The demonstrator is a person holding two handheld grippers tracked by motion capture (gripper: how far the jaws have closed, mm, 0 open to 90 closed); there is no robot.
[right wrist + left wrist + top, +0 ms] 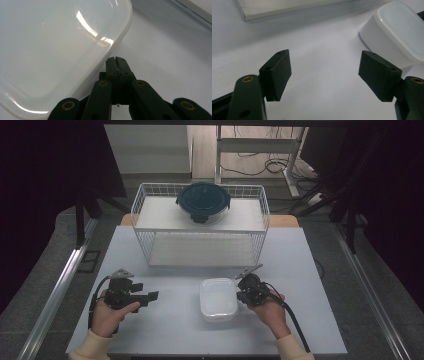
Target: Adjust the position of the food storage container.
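A white lidded plastic container (pixel 218 299) (pixel 55 50) (pixel 397 32) rests on the table's near middle. My right gripper (pixel 241 292) (pixel 116 60) is shut with nothing between its jaws; its tips are at the container's right edge, and I cannot tell whether they touch it. To the left, my left gripper (pixel 154 295) (pixel 324 72) is open and empty, pointing right toward the container over bare table, well apart from it. A round glass bowl with a dark blue clip lid (pixel 203 201) sits on the upper shelf of a white wire rack (pixel 200 222).
The rack stands at the back middle of the pale table (pixel 165 330), with its lower shelf (pixel 200 251) (pixel 287 7) bare. Black curtains hang at both sides. Behind the table are a desk frame and cables on the floor (pixel 270 165).
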